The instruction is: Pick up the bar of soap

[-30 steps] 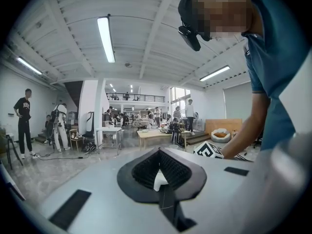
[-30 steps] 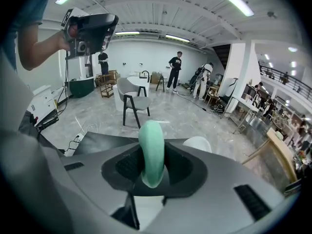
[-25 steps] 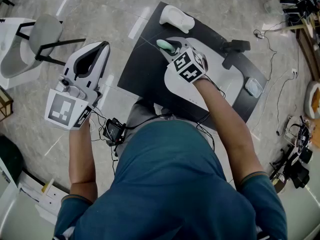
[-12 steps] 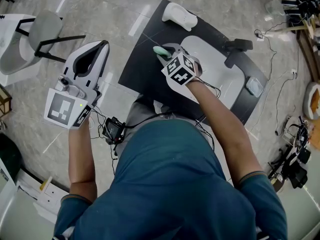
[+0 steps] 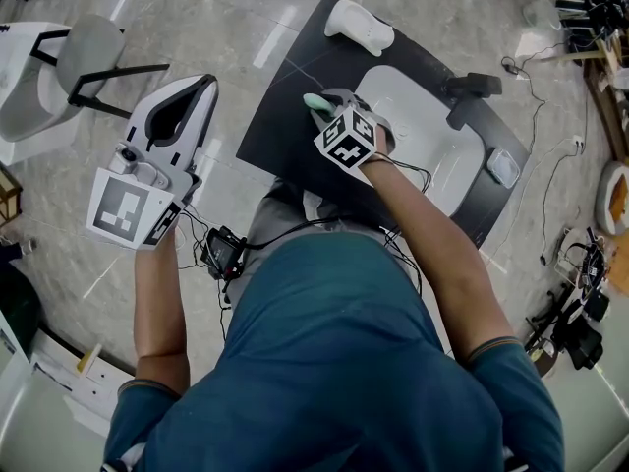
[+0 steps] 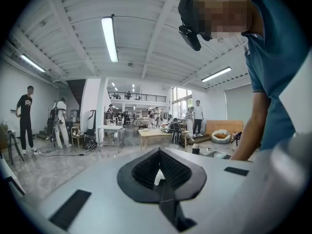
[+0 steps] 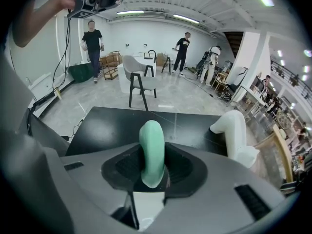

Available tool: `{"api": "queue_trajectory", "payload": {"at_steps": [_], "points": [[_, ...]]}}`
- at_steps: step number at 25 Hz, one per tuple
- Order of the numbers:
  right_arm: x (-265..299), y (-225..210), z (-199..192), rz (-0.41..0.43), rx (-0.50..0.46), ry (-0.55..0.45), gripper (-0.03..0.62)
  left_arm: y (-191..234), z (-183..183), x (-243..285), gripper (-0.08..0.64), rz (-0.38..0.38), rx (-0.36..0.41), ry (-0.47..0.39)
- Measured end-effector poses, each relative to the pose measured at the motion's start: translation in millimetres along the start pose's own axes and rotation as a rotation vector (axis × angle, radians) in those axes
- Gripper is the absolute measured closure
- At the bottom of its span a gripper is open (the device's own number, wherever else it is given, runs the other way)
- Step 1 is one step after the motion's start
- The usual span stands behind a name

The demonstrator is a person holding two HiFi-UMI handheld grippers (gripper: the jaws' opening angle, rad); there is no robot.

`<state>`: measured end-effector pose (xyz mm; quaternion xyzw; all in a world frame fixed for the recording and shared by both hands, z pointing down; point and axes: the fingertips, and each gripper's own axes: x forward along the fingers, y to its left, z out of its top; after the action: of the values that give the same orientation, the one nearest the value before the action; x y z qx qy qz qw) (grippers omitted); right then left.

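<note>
So the right tool (image 5: 319,106) has the soap (image 5: 314,101). The mint-green bar sits on edge between the dark pads, clamped from both sides, with most of it sticking out past the tips. In the right gripper view the soap (image 7: 152,147) curves upward out of the tool (image 7: 153,174), with the black worktop (image 7: 107,126) spread out behind it. From above, the bar is right at the left edge of the white basin (image 5: 423,131), which sits in that worktop (image 5: 285,136).

The left tool (image 5: 201,88) is closed with nothing in it; the left gripper view shows the two pads meeting (only a sliver of light at the seam) (image 6: 158,177). It's held well left of the basin, off the worktop and over the grey floor.

Other stuff: a white curved thing (image 5: 359,26) lies beyond the basin on the far-left corner of the worktop, and it also shows in the right gripper view (image 7: 236,133). A black fixture (image 5: 472,91) stands at the basin's far-right side. A grey chair (image 5: 84,62) stands far to the left of the basin.
</note>
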<state>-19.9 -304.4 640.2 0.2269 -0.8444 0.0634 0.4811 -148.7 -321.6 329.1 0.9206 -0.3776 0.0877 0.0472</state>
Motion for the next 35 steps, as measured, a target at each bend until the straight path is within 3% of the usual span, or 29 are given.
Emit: {"api": "queue_trajectory", "payload": {"at_steps": [11,23,30,35], "points": [[6,18,-10,-0.011,-0.034,0.048,0.460,-3,1,-7,0.558,-0.014,0.011,-0.008],[-7,54,-10,0.133,-0.061,0.064,0.391,-13,15,0,0.558,-0.039,0.032,-0.026],[-38,70,4,0.236,-0.050,0.003,0.385,-28,30,1,0.558,-0.051,0.050,-0.033],[-89,55,42,0.213,0.034,-0.178,0.388,-43,41,3,0.558,-0.069,0.058,-0.033]]}}
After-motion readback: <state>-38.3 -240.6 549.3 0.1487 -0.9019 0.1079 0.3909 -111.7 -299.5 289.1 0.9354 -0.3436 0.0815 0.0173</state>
